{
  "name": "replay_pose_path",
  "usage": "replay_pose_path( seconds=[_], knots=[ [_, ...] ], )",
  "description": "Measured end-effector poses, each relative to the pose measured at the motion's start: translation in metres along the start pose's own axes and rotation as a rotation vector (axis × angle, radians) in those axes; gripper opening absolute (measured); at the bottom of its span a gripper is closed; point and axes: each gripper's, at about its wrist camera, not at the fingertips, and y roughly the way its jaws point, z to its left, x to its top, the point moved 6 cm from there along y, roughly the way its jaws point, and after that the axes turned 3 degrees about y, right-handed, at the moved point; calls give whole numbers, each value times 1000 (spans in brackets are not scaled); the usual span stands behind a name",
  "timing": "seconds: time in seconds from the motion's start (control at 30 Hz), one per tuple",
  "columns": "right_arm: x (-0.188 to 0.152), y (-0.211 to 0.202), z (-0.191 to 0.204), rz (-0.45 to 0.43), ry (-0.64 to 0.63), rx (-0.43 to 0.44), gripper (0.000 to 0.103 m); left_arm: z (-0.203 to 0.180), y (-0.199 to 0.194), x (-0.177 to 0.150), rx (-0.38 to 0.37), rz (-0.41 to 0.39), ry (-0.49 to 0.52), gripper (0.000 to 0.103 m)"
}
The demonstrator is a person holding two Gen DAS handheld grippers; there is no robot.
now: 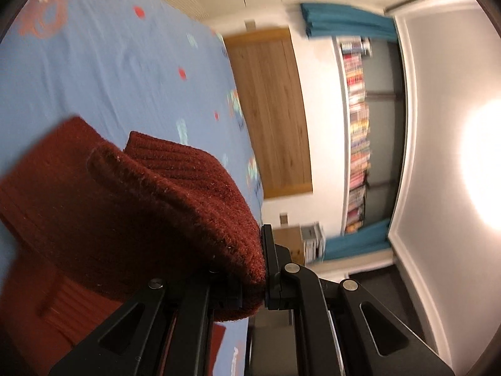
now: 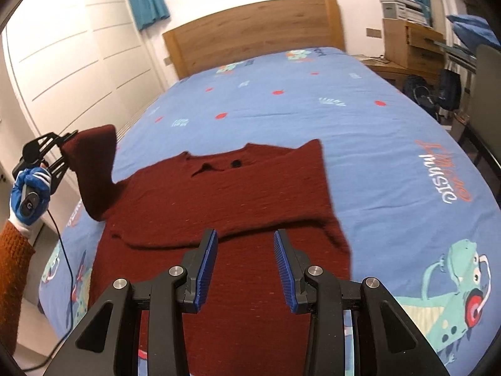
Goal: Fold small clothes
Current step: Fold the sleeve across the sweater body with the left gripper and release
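A dark red knitted sweater [image 2: 219, 206] lies flat on the blue bed cover [image 2: 360, 131]. Its right sleeve is folded across the chest. My left gripper [image 2: 67, 152] is shut on the left sleeve's cuff [image 2: 94, 156] and holds it lifted above the bed's left edge. In the left wrist view the cuff [image 1: 175, 206] fills the space between the jaws of my left gripper [image 1: 250, 285] and drapes over them. My right gripper [image 2: 245, 266] is open and empty, hovering over the sweater's lower half.
A wooden headboard [image 2: 250, 28] stands at the far end of the bed. White wardrobe doors [image 2: 72, 62] line the left side. A wooden desk [image 2: 410, 47], bags [image 2: 432, 94] and a chair are at the right. A cable [image 2: 67, 266] hangs from the left gripper.
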Motion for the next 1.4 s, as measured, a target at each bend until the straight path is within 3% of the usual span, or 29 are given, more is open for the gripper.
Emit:
replay_pose_path(
  seconds=[0.37, 0.5, 0.7, 0.77, 0.87, 0.97, 1.0, 1.13, 1.17, 1.2, 1.23, 1.4],
  knots=[
    [-14, -9, -60, 2, 102, -27, 39, 11, 70, -129, 89, 261, 89, 6],
    [-20, -7, -68, 15, 108, -30, 39, 39, 80, -181, 214, 356, 156, 6],
    [-25, -3, -74, 29, 116, -27, 39, 78, 68, -232, 350, 447, 204, 6],
    [-26, -2, -75, 30, 120, -25, 39, 81, 60, -241, 374, 471, 226, 6],
    [-25, -2, -77, 28, 121, -23, 39, 73, 50, -241, 383, 477, 268, 14],
    [-25, -1, -81, 28, 125, -24, 39, 73, 37, -234, 392, 399, 261, 34],
    [-26, -1, -82, 29, 129, -24, 39, 73, 35, -229, 395, 368, 240, 35],
    [-28, -1, -85, 31, 138, -21, 39, 79, 38, -212, 401, 316, 177, 33],
    [-28, -1, -85, 31, 138, -21, 39, 79, 41, -216, 399, 323, 169, 27],
    [-28, -2, -85, 31, 139, -20, 39, 81, 41, -219, 390, 336, 168, 13],
    [-28, -3, -86, 29, 140, -21, 39, 81, 44, -223, 383, 349, 178, 10],
    [-28, -9, -94, 19, 152, -27, 39, 56, 50, -255, 321, 434, 276, 10]
  ],
)
